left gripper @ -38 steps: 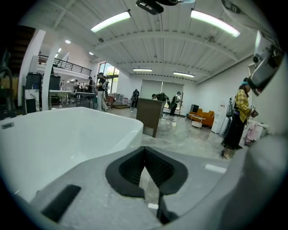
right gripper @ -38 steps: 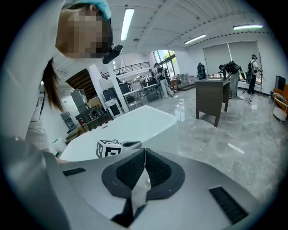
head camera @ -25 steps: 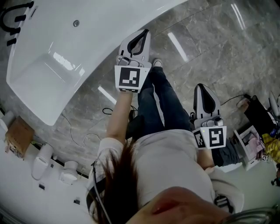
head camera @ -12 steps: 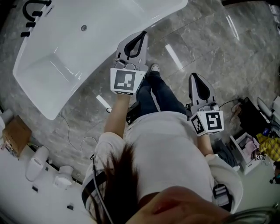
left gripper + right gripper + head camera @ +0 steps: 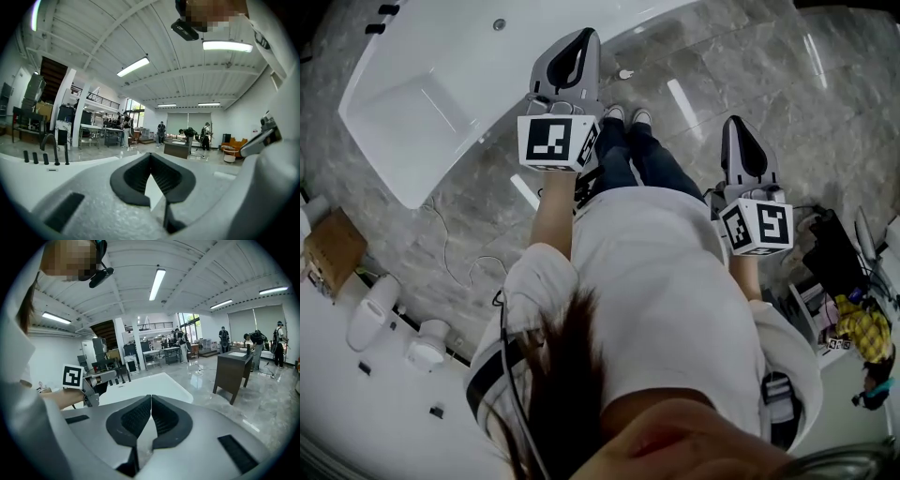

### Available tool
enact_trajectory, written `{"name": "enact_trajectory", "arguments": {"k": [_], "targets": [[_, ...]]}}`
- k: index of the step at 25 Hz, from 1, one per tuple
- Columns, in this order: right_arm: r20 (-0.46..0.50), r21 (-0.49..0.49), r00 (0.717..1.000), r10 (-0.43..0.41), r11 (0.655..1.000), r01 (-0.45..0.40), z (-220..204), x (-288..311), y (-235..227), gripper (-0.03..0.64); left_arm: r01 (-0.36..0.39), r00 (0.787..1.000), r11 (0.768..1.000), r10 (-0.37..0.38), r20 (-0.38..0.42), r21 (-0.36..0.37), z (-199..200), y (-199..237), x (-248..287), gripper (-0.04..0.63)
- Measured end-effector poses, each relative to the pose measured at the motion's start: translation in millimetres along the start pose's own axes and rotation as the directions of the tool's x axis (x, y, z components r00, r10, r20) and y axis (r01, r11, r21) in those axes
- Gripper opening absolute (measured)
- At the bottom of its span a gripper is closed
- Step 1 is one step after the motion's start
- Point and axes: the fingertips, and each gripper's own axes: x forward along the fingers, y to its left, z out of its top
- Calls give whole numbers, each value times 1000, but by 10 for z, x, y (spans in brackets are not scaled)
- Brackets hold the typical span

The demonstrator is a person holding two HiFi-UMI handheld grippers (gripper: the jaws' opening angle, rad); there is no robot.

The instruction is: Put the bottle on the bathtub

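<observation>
Bathtub (image 5: 441, 84), white, fills the upper left, standing on a glossy grey marble floor (image 5: 750, 66). Left claw (image 5: 579, 37) and right claw (image 5: 739, 127) are both closed and empty. A cardboard box (image 5: 333, 248) sits at the left edge.

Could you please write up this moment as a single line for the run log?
left gripper: shut, empty | right gripper: shut, empty | bathtub: ahead, on left gripper's side | bottle: not in view
</observation>
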Motion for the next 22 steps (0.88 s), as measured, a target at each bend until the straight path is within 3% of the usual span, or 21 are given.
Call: {"name": "enact_trajectory", "arguments": {"k": [8,13,22], "targets": [[78,21,997,6,1000,-8,20,-535,186,14,-84,996,996,86,39,-40,278,-211,-920,14],[134,22,991,17,1000,-20,368,-294,281,14,-89,995,995,91,39,-48,457,-61,-968,14],[165,36,984,66,997,-73,525,-48,226,14,-31,999,999,32,29,-25,583,-256,-826,14]]}}
